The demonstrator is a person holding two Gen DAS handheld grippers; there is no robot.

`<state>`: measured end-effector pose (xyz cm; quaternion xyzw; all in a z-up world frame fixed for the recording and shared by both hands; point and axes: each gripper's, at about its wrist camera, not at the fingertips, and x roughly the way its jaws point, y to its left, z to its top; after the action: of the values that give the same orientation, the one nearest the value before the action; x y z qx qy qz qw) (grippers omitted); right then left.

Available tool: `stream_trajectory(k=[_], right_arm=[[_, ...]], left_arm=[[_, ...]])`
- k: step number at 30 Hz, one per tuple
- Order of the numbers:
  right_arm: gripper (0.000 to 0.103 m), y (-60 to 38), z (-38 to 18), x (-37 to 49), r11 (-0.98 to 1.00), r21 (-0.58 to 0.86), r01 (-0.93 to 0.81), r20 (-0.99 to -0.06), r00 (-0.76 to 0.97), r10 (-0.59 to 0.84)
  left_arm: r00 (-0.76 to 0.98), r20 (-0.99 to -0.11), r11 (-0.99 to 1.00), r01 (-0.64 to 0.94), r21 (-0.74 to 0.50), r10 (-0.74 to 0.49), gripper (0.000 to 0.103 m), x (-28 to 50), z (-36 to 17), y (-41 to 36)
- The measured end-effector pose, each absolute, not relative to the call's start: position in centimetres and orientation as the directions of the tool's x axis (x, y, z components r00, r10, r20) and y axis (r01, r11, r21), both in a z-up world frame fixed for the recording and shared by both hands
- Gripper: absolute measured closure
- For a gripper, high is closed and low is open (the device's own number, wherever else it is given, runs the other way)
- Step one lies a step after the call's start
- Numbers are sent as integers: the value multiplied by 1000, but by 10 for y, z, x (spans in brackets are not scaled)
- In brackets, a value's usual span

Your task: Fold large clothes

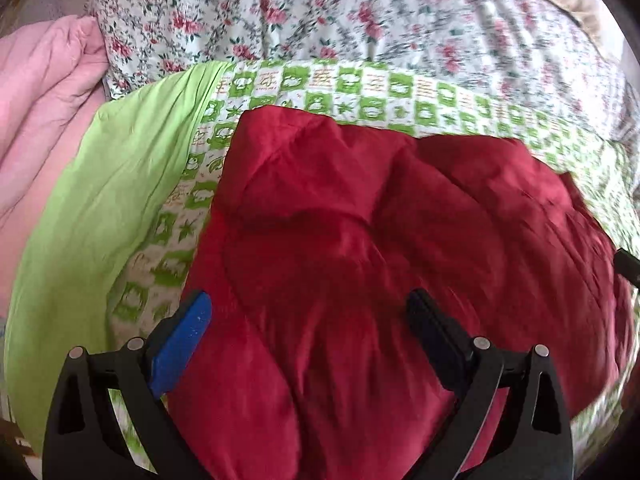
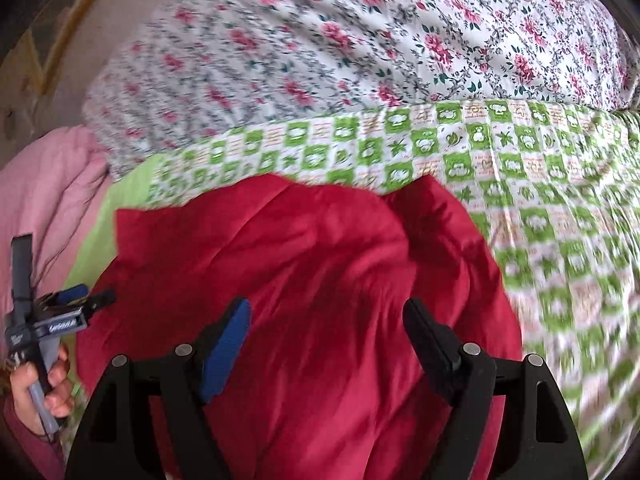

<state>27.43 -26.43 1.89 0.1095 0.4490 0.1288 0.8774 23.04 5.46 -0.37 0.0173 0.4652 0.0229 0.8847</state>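
Note:
A dark red padded garment (image 1: 360, 240) lies bunched on a green-and-white checked sheet (image 1: 360, 88); it also shows in the right wrist view (image 2: 300, 272). My left gripper (image 1: 308, 308) hovers over the garment's near left part, open and empty. My right gripper (image 2: 326, 316) hovers over the garment's near middle, open and empty. The left gripper also shows at the left edge of the right wrist view (image 2: 84, 300), held by a hand beside the garment's left edge. The garment's near edge is hidden behind the grippers.
A floral quilt (image 1: 360, 12) lies behind the checked sheet (image 2: 560, 208). A pink blanket (image 1: 44, 92) is piled at the left. A plain green cloth (image 1: 100, 200) lies between the pink blanket and the garment.

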Motion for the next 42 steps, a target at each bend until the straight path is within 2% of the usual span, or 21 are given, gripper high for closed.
stream_trajectory(k=[6,10,14,27,31,33,35,39,42], right_arm=[[23,-256,11,222,951,272,-148,-795,522,309],[22,-258,-7,217,961,235,-145,-821,500,276],[17,-261,-27,231,966,227,-126,-843,470,260],[6,-259,-44,255,973,200,-117,-849,474,232],[7,-258,-35,250,977,189,-102,-855,471,215],[13,-257,-18,239,971,206,-119,-827,509,238],[13,-258,-8,234,967,219,-129,-811,527,254],[12,-253,-32,239,969,202,-145,-861,445,246],[11,-252,-38,239,969,196,-151,-857,454,244]], left_arm=[[558,-830,999,30,34,11,4,180,-9,36],[533,-846,998,55,19,-13,4,164,-22,25],[519,-855,998,49,40,9,0,165,-39,21],[513,-857,995,56,82,42,0,187,-54,13],[513,-857,995,54,86,46,0,187,-55,14],[513,-857,995,52,81,43,0,186,-55,15],[513,-857,996,50,78,41,0,186,-54,15],[507,-862,998,46,53,22,0,180,-52,18],[501,-866,998,46,36,8,0,178,-53,22]])
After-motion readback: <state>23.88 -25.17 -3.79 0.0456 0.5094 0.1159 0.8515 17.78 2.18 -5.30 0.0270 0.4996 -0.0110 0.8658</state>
